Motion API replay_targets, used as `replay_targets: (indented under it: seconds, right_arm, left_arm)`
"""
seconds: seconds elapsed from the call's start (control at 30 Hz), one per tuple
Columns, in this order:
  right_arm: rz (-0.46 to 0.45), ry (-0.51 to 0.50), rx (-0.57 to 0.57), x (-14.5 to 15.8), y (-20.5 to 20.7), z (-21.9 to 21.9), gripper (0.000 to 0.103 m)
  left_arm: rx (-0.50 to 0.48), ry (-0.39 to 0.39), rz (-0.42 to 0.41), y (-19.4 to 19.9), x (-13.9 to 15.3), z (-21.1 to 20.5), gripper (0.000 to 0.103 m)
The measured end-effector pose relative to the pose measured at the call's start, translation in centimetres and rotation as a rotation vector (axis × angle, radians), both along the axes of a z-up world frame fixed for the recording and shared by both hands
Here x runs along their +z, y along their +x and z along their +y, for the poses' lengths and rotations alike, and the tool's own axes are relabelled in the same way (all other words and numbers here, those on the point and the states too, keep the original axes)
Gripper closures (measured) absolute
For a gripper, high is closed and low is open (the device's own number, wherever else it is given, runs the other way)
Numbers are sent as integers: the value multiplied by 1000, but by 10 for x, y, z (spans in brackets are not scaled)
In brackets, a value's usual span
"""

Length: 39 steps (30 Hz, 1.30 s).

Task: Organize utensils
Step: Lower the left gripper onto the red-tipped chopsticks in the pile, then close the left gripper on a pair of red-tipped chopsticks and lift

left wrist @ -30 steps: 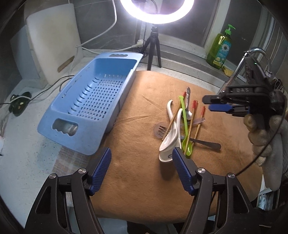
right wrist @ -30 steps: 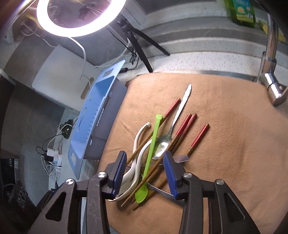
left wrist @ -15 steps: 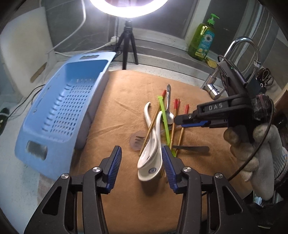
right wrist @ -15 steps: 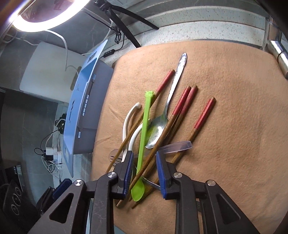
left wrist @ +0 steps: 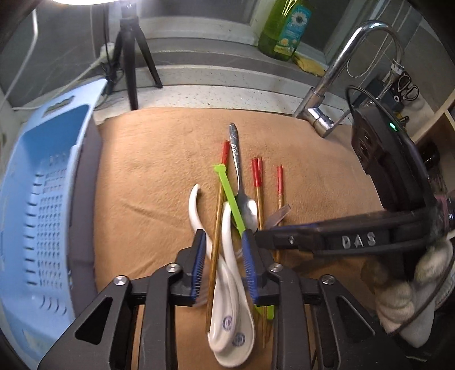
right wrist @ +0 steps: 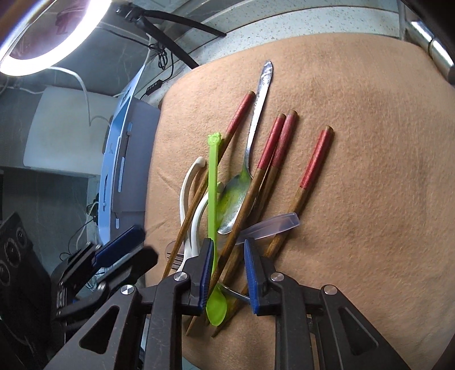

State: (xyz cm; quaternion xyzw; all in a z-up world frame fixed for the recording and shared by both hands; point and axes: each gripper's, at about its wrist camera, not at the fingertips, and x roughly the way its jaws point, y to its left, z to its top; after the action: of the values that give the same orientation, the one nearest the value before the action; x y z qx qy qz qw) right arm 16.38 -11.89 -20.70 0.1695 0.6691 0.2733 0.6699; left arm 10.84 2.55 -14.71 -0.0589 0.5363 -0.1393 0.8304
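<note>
A pile of utensils lies on a brown cloth [left wrist: 148, 176]: two white ceramic spoons [left wrist: 230, 307], a green plastic spoon [right wrist: 212, 182], a metal spoon [right wrist: 250, 159], several red-tipped wooden chopsticks [right wrist: 284, 142] and a clear plastic spoon [right wrist: 273, 224]. My left gripper [left wrist: 223, 270] is open, its fingers on either side of the white spoons and one chopstick. My right gripper [right wrist: 227, 273] is open and narrow, straddling two chopsticks beside the green spoon; it also shows in the left wrist view [left wrist: 327, 236].
A blue slotted basket [left wrist: 37, 199] stands left of the cloth. A tripod [left wrist: 128, 54] with a ring light stands behind. A faucet [left wrist: 341, 71] and a green soap bottle [left wrist: 284, 25] are at the back right.
Both grippers have come down and forward onto the pile. The left jaws have narrowed around the white spoons; the right jaws have narrowed over the chopsticks.
</note>
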Motion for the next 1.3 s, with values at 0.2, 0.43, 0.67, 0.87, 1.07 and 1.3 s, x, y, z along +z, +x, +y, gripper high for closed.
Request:
replay_targets:
  seconds: [0.2, 0.43, 0.67, 0.87, 1.07, 1.3]
  right_arm:
    - [9, 13, -32, -6, 1, -7, 83]
    - [17, 25, -39, -9, -1, -6, 83]
    - [9, 7, -45, -12, 4, -8, 86]
    - [4, -8, -38, -14, 5, -3, 86]
    - [6, -5, -41, -16, 7, -4, 92]
    - [-2, 16, -47, -12, 6, -10, 97]
  left_arm:
    - [-29, -40, 59, 29, -14, -3, 85]
    - [-66, -5, 90, 42, -24, -9, 92]
    - [-101, 33, 103, 49, -29, -14, 94]
    - [-108, 69, 107, 54, -34, -17, 95]
    - [-103, 86, 105, 58, -35, -16, 97]
    - [-65, 51, 94, 54, -30, -8, 98]
